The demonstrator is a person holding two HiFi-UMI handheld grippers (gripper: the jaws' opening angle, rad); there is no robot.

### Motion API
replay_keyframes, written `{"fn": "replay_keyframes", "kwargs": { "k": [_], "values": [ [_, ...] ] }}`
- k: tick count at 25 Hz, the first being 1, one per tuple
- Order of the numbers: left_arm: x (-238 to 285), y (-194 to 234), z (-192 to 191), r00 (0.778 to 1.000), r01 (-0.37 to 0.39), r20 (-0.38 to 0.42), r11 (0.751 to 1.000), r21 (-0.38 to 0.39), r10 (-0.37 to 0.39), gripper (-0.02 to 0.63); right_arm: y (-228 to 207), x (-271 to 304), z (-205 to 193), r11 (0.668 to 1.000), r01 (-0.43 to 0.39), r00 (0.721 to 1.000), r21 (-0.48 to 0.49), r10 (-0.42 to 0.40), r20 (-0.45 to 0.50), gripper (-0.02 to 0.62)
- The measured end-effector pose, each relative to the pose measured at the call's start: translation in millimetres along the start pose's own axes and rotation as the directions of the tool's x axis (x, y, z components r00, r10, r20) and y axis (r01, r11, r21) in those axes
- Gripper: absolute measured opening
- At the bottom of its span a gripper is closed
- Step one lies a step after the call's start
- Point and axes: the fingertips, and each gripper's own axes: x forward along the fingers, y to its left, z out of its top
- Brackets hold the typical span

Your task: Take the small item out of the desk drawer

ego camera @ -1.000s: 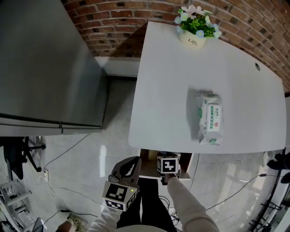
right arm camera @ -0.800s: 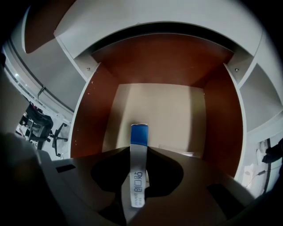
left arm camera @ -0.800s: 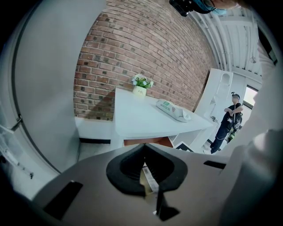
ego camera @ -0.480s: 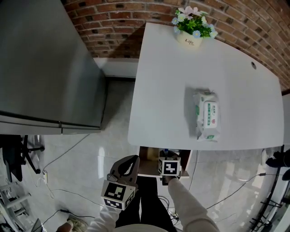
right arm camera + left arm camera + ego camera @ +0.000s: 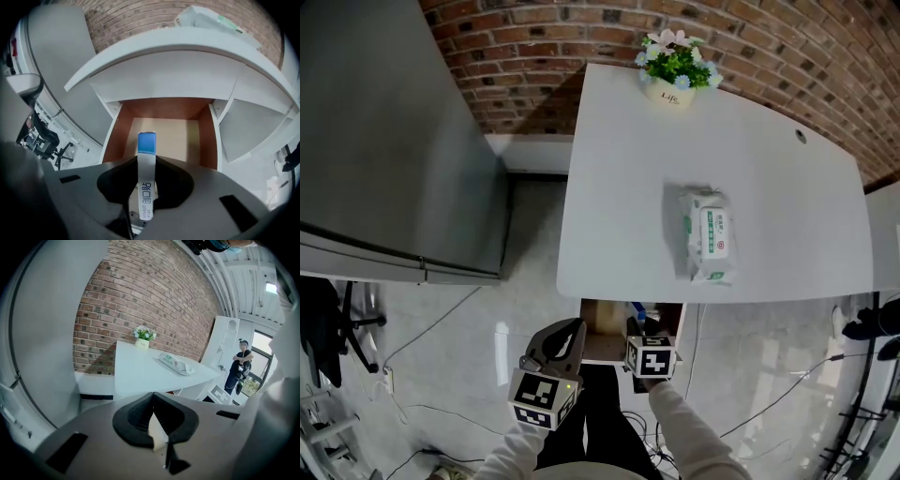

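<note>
The desk drawer (image 5: 180, 132) stands pulled out under the white desk top (image 5: 619, 187), and its light floor is bare in the right gripper view. My right gripper (image 5: 146, 164) hangs over the drawer's front and is shut on a small, narrow white box with a blue end (image 5: 146, 143). The box sticks out forward past the jaws. In the head view the right gripper (image 5: 641, 330) is at the drawer's (image 5: 602, 330) front edge. My left gripper (image 5: 566, 332) is to its left, off the desk. Its jaws are shut with nothing in them (image 5: 153, 412).
A pack of wet wipes (image 5: 706, 234) lies on the desk and a flower pot (image 5: 672, 67) stands at its far edge by the brick wall. A tall grey cabinet (image 5: 384, 141) is at the left. Cables run across the floor. A person (image 5: 239, 369) stands far off.
The right gripper has drawn back a little from the desk edge toward me. The left gripper has hardly moved. The head view has shifted slightly.
</note>
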Motion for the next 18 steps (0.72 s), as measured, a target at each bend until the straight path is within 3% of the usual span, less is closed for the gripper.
{"fn": "replay_keyframes", "kwargs": {
  "k": [18],
  "values": [
    [-38,-37,13,0.998,0.044,0.040,0.996,0.081,-0.048,0.018,8,-111,9,0.994,-0.027,0.974,0.104,0.003,0.225,0.098]
  ]
}}
